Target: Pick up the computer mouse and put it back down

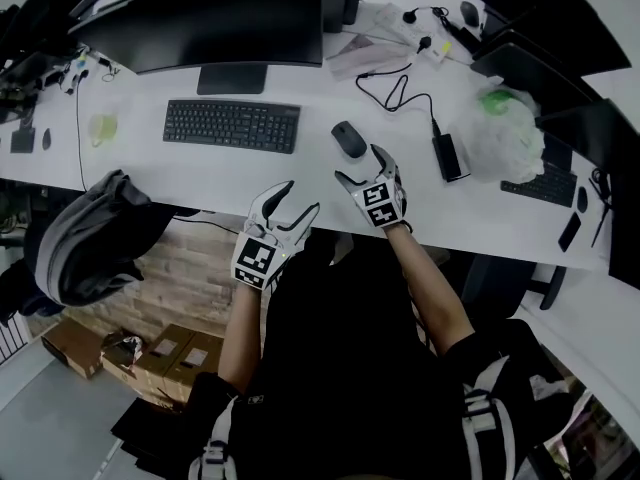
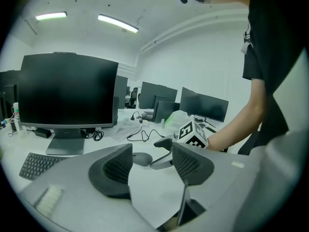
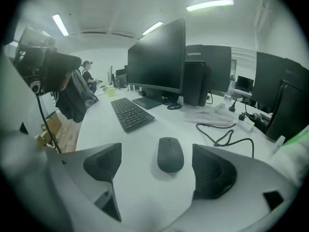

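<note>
A dark grey computer mouse [image 1: 349,139] [image 3: 170,154] [image 2: 140,158] lies flat on the white desk [image 1: 300,173], just right of the keyboard. My right gripper [image 1: 360,166] [image 3: 159,170] hangs just short of it toward the desk's near edge, jaws wide open, nothing between them. The mouse rests on the desk beyond the pads [image 3: 212,170], apart from them. My left gripper [image 1: 296,198] [image 2: 152,166] floats over the desk's front edge, open and empty. Through its jaws I see the right gripper [image 2: 166,151] and the mouse.
A black keyboard [image 1: 232,125] and a large monitor [image 1: 205,18] stand left of the mouse. A black cable [image 1: 400,93] with a power brick [image 1: 448,156] and a plastic bag [image 1: 505,128] lie to the right. A jacket [image 1: 95,233] hangs at the left front edge.
</note>
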